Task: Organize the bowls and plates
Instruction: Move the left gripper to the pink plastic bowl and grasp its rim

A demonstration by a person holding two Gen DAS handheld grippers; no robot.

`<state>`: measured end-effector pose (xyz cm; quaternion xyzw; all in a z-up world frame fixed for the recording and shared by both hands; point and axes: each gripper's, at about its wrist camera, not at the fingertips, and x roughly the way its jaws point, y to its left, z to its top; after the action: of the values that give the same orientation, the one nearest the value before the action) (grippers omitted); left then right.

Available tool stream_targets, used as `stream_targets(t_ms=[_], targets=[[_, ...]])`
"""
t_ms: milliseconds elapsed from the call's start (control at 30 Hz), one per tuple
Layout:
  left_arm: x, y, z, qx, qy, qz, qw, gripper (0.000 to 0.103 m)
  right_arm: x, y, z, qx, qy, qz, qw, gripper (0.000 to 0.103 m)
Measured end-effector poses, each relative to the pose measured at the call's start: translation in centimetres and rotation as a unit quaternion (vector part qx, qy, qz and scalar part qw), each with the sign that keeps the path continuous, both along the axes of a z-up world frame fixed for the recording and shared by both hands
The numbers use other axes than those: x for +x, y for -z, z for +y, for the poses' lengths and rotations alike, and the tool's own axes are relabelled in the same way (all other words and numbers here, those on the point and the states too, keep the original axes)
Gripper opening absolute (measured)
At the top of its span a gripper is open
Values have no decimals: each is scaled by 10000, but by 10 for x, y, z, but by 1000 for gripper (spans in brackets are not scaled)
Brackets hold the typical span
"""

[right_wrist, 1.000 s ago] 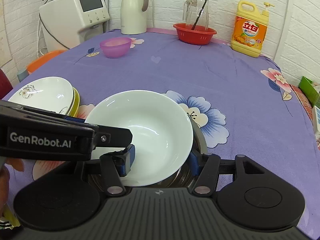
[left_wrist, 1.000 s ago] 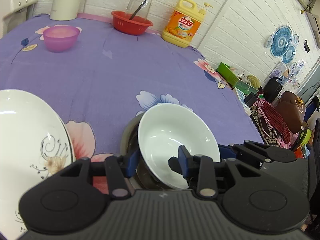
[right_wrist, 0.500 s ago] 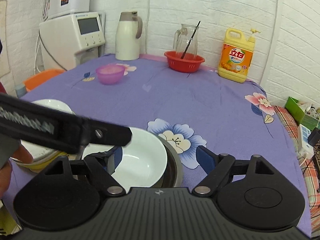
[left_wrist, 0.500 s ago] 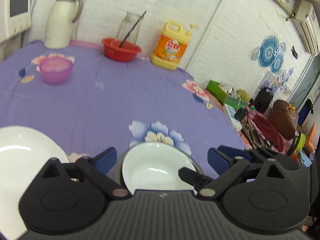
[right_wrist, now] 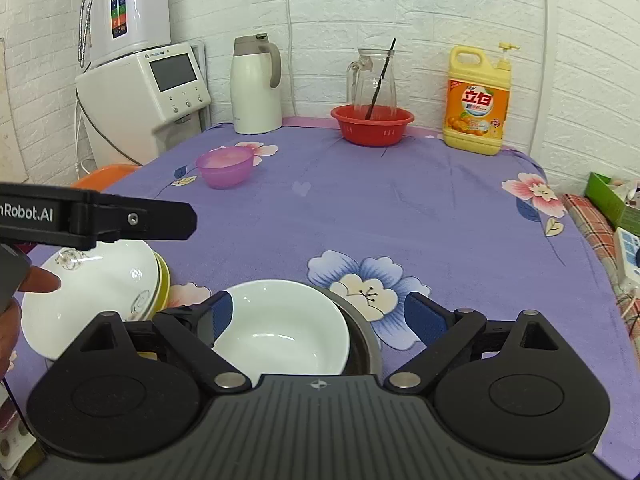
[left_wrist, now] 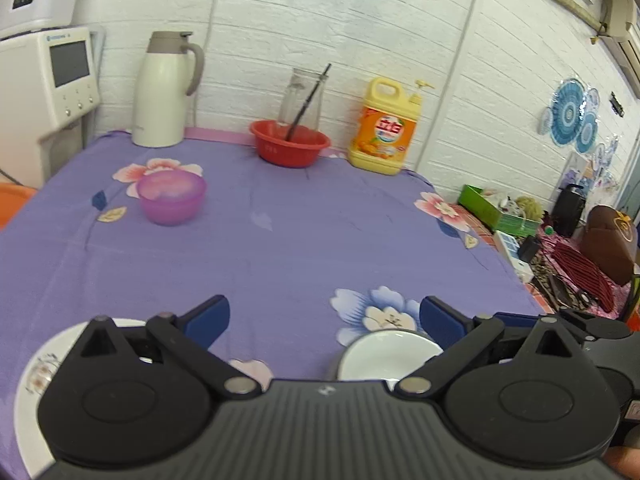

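A plain white bowl point(right_wrist: 280, 330) sits inside a steel bowl point(right_wrist: 366, 344) at the table's near edge; it also shows in the left wrist view point(left_wrist: 386, 354). To its left a patterned white plate point(right_wrist: 92, 292) rests on a yellow dish point(right_wrist: 163, 280); the plate shows in the left wrist view point(left_wrist: 36, 368). My right gripper point(right_wrist: 320, 318) is open and empty, raised above the white bowl. My left gripper point(left_wrist: 324, 318) is open and empty, raised above the table between plate and bowl. A pink bowl point(right_wrist: 226, 168) stands farther back.
At the back stand a white thermos jug point(right_wrist: 256, 84), a red basket point(right_wrist: 372, 124) with a glass pitcher point(right_wrist: 374, 78), and a yellow detergent bottle point(right_wrist: 478, 100). A white appliance point(right_wrist: 148, 100) is at the left. The table edge falls off at right.
Both grippers have opened, let go of the white bowl and pulled back and up. The bowl now rests in the steel bowl.
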<state>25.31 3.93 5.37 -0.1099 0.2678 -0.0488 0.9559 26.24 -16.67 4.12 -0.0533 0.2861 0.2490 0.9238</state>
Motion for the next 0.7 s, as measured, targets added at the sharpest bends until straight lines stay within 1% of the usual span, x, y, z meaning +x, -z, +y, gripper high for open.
stream_targets(t_ms=[200,400,567,700], targets=[[10,-2,39,90,-334,-59,9994,100,24,-7,24,147,-133,192,9996,103],[30,1,91,98,-796,2,9968,100,57,-12,68,239,-500,412,9976,103],[48,7,135,66,-1160,73,9932,100,80,-15,114,-51,-831,391,9958,103],[60,14,161,33,-1367,185,9904,100,94,-14,143,-300,-1103,398,9927,103]])
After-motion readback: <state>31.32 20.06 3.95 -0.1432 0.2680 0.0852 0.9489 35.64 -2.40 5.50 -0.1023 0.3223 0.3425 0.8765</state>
